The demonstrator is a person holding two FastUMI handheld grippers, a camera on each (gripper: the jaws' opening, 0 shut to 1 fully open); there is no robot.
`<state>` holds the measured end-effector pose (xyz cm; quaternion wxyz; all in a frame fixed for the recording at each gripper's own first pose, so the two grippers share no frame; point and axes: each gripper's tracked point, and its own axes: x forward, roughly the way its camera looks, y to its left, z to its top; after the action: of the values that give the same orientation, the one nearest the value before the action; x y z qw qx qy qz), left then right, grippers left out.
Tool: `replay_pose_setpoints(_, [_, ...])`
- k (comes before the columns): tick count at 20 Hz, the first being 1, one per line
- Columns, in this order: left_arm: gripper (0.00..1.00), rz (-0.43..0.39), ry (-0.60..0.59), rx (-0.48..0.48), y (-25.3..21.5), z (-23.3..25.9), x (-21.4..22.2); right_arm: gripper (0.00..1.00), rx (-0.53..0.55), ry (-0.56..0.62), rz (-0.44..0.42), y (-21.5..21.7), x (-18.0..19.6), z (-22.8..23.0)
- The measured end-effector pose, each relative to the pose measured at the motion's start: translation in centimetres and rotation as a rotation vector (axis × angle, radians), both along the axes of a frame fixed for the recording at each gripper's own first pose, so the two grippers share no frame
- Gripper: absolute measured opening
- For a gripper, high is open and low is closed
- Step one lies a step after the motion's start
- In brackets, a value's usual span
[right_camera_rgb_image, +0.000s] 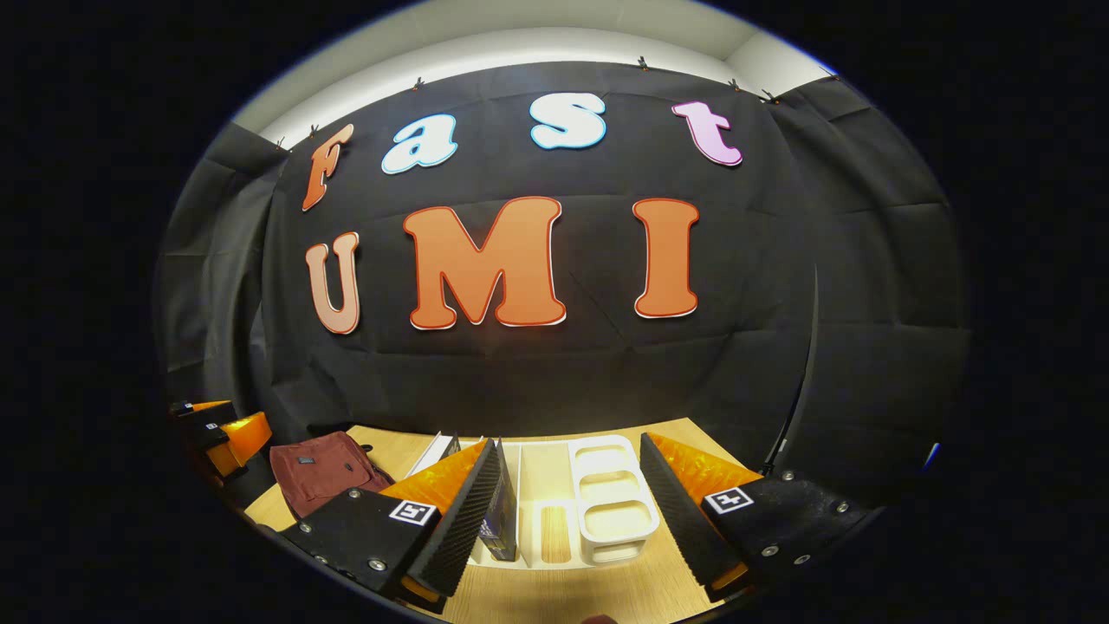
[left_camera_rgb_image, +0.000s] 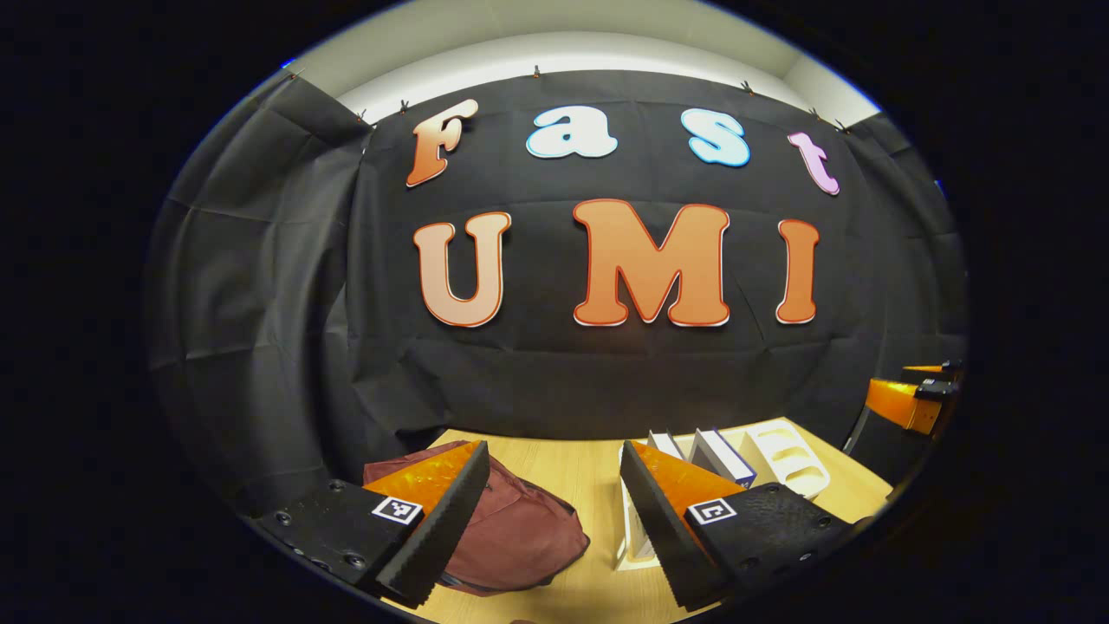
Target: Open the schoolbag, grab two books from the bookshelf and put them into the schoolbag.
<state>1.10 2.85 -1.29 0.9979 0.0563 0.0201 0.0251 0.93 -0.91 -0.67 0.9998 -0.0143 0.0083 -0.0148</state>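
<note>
Low over the table [left_camera_rgb_image: 572, 472], the left gripper [left_camera_rgb_image: 554, 511] hangs spread and empty, the closed maroon schoolbag [left_camera_rgb_image: 511, 529] just below its left finger; the right gripper [right_camera_rgb_image: 567, 511], likewise spread, faces the white bookshelf [right_camera_rgb_image: 606, 494] holding upright books [right_camera_rgb_image: 501, 520].

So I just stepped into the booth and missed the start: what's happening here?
A person holds two grippers above a wooden table. Both the left gripper and the right gripper are open, holding nothing. The schoolbag lies closed, apparently untouched. Books stand in the white bookshelf. Nothing is packed yet.
</note>
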Motion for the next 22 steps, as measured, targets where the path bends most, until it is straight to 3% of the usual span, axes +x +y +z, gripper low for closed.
replay_pose_setpoints(3, [0.95, 0.044, 0.049, 0.159, 1.8, -2.6, 0.7, 0.96, 0.01, 0.027, -0.023, -1.1, 0.1, -1.2])
replay_pose_setpoints(4, [1.0, 0.05, 0.072, 0.237, 2.3, -4.0, 0.6, 0.96, 0.015, 0.037, -0.035, -1.6, 0.2, -1.5])
replay_pose_setpoints(5, [0.95, 0.039, 0.1, 0.309, 2.5, -5.6, 0.6, 0.96, 0.019, 0.047, -0.047, -2.2, 0.1, -2.0])
replay_pose_setpoints(7, [0.95, -0.005, 0.176, 0.424, 1.9, -9.3, 0.9, 0.96, 0.022, 0.066, -0.074, -3.5, 0.1, -2.7])
replay_pose_setpoints(9, [0.96, -0.084, 0.254, 0.48, 0.7, -13.0, 1.4, 0.96, 0.02, 0.084, -0.106, -4.9, 0.0, -3.2])
replay_pose_setpoints(11, [0.95, -0.107, 0.333, 0.519, 0.6, -17.3, 1.0, 0.96, 0.013, 0.1, -0.139, -6.4, -0.4, -3.7])
replay_pose_setpoints(15, [0.98, -0.097, 0.499, 0.569, 1.4, -25.2, 1.4, 0.96, 0.0, 0.155, -0.206, -9.2, -0.9, -5.1])
replay_pose_setpoints(19, [0.98, -0.067, 0.54, 0.701, 3.2, -29.2, 3.8, 0.96, -0.016, 0.191, -0.252, -11.4, -1.5, -5.9])
replay_pose_setpoints(22, [0.98, -0.032, 0.602, 0.738, 5.0, -31.8, 4.7, 0.96, -0.027, 0.212, -0.259, -12.1, -1.6, -6.2])
